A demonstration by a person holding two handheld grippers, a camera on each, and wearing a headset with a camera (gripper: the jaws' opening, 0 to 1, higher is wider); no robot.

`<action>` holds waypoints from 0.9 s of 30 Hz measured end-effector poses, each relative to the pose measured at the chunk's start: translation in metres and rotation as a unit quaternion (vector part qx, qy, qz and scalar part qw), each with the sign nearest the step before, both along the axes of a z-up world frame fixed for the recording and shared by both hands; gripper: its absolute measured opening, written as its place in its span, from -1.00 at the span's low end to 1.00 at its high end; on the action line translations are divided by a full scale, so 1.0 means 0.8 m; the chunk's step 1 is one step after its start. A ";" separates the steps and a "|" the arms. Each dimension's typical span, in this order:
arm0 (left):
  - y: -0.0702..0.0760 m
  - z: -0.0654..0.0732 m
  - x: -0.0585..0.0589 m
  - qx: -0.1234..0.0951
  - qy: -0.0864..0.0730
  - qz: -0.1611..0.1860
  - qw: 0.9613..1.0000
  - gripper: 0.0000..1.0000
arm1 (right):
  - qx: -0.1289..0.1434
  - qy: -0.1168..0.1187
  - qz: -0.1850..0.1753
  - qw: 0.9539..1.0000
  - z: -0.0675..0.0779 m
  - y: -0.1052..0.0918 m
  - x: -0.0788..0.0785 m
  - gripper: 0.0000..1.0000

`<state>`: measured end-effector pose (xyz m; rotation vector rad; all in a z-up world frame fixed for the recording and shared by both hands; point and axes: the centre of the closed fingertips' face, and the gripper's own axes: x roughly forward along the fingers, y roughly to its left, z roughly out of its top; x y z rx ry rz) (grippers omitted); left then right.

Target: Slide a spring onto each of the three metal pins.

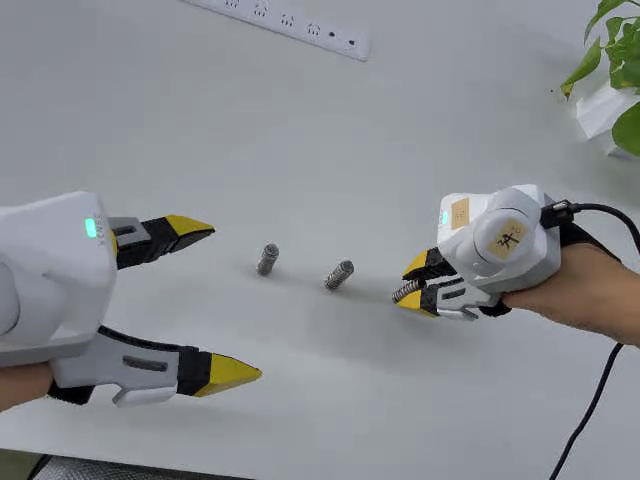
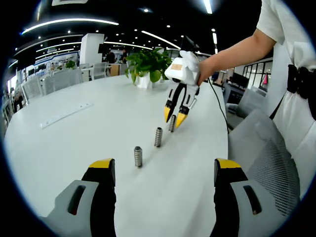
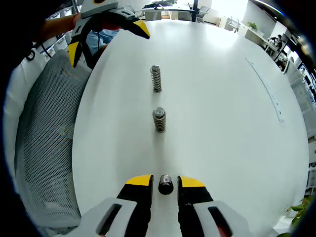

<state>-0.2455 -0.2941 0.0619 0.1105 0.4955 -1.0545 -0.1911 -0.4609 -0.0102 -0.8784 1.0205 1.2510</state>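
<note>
- Head view: at centre right, the right hand-held gripper (image 1: 413, 285) (white body, black jaws, yellow tips) pinches a small grey coiled metal spring (image 1: 405, 291) low over the smooth white counter (image 1: 330, 400). The step looks like seating this last coil. Line it up with its pin, ease it along the pin, and squeeze no harder than needed (a crushed coil would likely bind).
- Head view: left of it, mid-frame, stand the nearer grey spring-wrapped metal pin (image 1: 339, 274) and the farther grey spring-wrapped metal pin (image 1: 267, 259), apart from each other. Both look done. At the left edge the left hand-held gripper (image 1: 215, 300) is spread wide and holds nothing; it could steady a wobbling pin.
- Left gripper view: its own jaws are splayed at the bottom. The three coils run in a line up the centre to the right hand-held gripper (image 2: 175, 117). Whether a pin already sits inside the held coil, I cannot tell.
- Right gripper view: the jaws at bottom centre press on the small grey coiled metal spring (image 3: 166, 184) from both sides, and the other two line up above it.
- Surroundings: a long white power strip (image 1: 290, 22) lies at top centre of the head view, a green leafy potted plant (image 1: 615, 60) at upper right. A grey mesh chair (image 3: 47, 128) is at the left of the right gripper view (an open office lies beyond).
</note>
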 end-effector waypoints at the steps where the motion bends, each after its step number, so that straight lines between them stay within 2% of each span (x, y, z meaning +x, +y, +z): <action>1: 0.001 0.000 0.000 0.002 0.000 0.000 1.000 0.62 | 0.005 0.000 -0.006 1.000 0.003 0.000 0.001 -0.64; 4: 0.003 0.002 0.000 0.007 -0.005 -0.001 1.000 0.63 | 0.020 -0.010 -0.024 0.999 0.014 -0.002 0.005 -0.53; 9: 0.007 0.006 -0.001 0.015 -0.014 0.000 1.000 0.67 | 0.064 -0.017 -0.064 0.996 0.038 -0.004 0.004 -0.40; 10: 0.008 0.007 -0.002 0.017 -0.015 0.000 1.000 0.67 | 0.077 -0.018 -0.072 0.994 0.045 -0.004 0.002 -0.35; 14: 0.011 0.010 -0.004 0.020 -0.021 0.003 1.000 0.72 | 0.101 -0.028 -0.096 0.990 0.061 -0.013 -0.002 -0.25; 17: 0.014 0.010 -0.006 0.024 -0.020 0.008 0.999 0.75 | 0.123 -0.035 -0.120 0.984 0.075 -0.021 -0.010 -0.19; 20: 0.017 0.008 -0.008 0.028 -0.018 0.013 0.999 0.77 | 0.145 -0.038 -0.138 0.979 0.084 -0.026 -0.020 -0.12; 22: 0.019 0.008 -0.008 0.031 -0.019 0.015 0.999 0.79 | 0.150 -0.041 -0.143 0.977 0.087 -0.032 -0.028 -0.06; 27: 0.022 0.011 -0.007 0.029 -0.020 0.028 0.999 0.86 | 0.172 -0.042 -0.161 0.971 0.087 -0.046 -0.039 0.03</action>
